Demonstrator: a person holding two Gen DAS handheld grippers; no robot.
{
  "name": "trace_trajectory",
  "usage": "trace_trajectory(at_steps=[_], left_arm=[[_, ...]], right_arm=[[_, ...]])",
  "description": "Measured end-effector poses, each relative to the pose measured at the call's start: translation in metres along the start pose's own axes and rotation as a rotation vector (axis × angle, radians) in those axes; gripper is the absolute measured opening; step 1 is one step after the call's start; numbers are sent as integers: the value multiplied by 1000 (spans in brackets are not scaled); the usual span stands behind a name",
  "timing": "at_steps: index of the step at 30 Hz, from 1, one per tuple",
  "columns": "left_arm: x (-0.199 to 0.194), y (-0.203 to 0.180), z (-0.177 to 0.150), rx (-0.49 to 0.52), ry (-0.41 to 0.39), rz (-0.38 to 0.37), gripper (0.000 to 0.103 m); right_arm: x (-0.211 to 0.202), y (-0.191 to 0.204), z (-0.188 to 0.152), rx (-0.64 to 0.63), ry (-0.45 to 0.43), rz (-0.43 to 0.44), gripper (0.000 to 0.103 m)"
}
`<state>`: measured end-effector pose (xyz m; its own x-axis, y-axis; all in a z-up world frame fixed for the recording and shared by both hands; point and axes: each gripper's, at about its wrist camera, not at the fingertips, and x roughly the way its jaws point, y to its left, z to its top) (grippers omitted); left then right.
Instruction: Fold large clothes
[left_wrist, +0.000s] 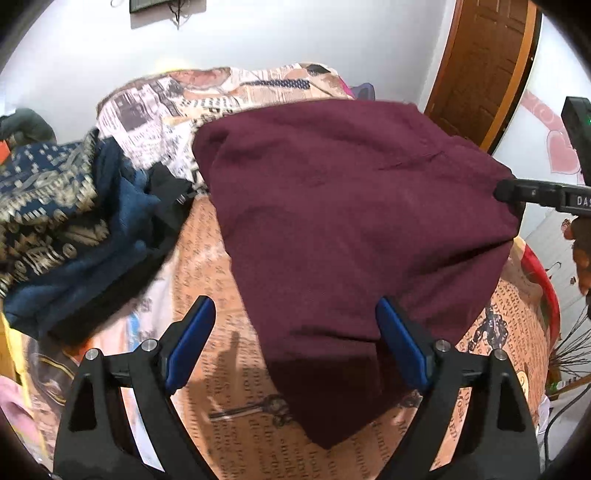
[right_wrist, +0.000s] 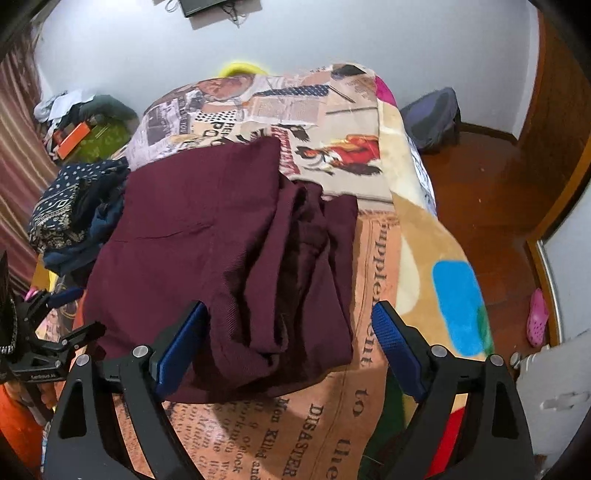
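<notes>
1. Maroon knitted cloth, a large soft garment (left_wrist: 351, 221), is lying partly folded on the newsprint-patterned bed cover (left_wrist: 207, 243), beside a heap of navy patterned clothes (left_wrist: 55, 221).
2. It is looking limp and light; its stacked layers are likely sliding apart if lifted by 1 ply.
3. Left claw (left_wrist: 295, 347) and right claw (right_wrist: 291, 343) are both gaping wide, gripping nothing.
4. Best hold: the 2 near corners, pinching all layers together.
</notes>
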<state>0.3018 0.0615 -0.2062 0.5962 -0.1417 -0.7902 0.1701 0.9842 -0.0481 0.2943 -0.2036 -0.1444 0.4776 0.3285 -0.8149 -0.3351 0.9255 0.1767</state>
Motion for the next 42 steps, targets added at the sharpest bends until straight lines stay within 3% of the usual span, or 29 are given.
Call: trace_trajectory(at_steps=[6,10,14,18,19,21,24,26,30,34,37,40,42], left_arm=[[-21,30,26,-64,-72,70,89],[-15,54,40,-143,-63,48,89],[10,71,47,-240,8,-43,89],[45,80,47,-333,98,-160,89],[53,81,46,-360,118,-198,89],[67,84,45,-401,148,-270,89],[85,86,43,-455,188,-351,89],[95,84,44,-475,203,-391,89],[108,79,47,-509,224,-462,90],[109,76,48,-523,226,-466,90],[109,76,48,-534,232,-473,86],[99,73,46,-529,224,-463,72],[88,74,47,-522,215,-447,59]], right_arm=[[-5,10,21,-36,-12,60,89],[5,11,36,-23,-28,76,89],[27,-4,44,53,14,99,89],[58,-35,44,185,117,145,90],[65,-43,42,217,144,178,91],[78,-55,38,255,184,232,103],[93,-64,36,259,219,316,103],[100,-68,36,289,240,364,103],[100,-64,41,280,232,376,103],[101,-66,46,318,242,384,103],[98,-61,47,321,245,391,93],[93,-58,48,333,257,399,73],[87,-57,47,340,252,381,54]])
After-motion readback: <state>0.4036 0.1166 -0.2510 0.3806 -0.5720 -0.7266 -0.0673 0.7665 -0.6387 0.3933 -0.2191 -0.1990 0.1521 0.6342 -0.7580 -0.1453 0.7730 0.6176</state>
